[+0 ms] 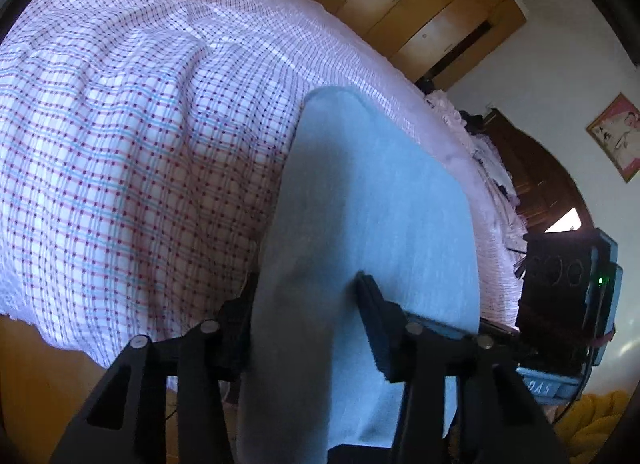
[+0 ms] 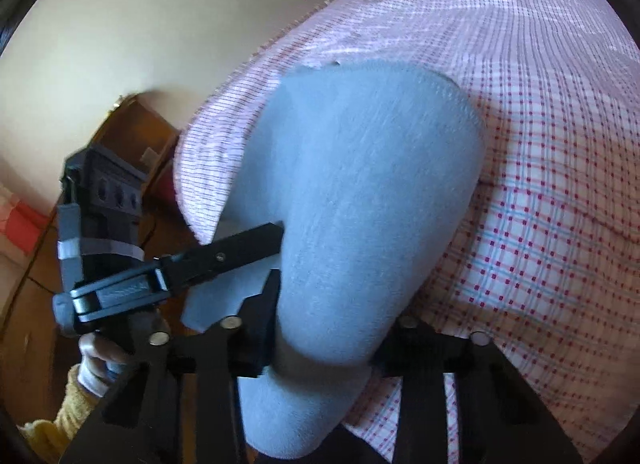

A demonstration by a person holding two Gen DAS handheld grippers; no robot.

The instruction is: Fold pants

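Light blue-grey pants [image 1: 372, 200] lie stretched over the bed's checked cover, and both grippers hold one end. In the left wrist view my left gripper [image 1: 304, 304] is shut on the pants, the cloth bulging between its fingers [image 1: 372, 304]. In the right wrist view my right gripper [image 2: 324, 328] is shut on the pants [image 2: 360, 184] too. The left gripper [image 2: 224, 256] shows there at left, pinching the same edge. The right gripper's body [image 1: 568, 284] shows at the right of the left wrist view.
The bed carries a pink, red and blue checked cover [image 1: 140, 136], [image 2: 540, 144] with its near edge hanging off. Wooden wardrobes [image 1: 432, 12] and a framed picture [image 1: 618, 136] stand behind. A wooden bedside cabinet [image 2: 132, 124] and the floor lie at left.
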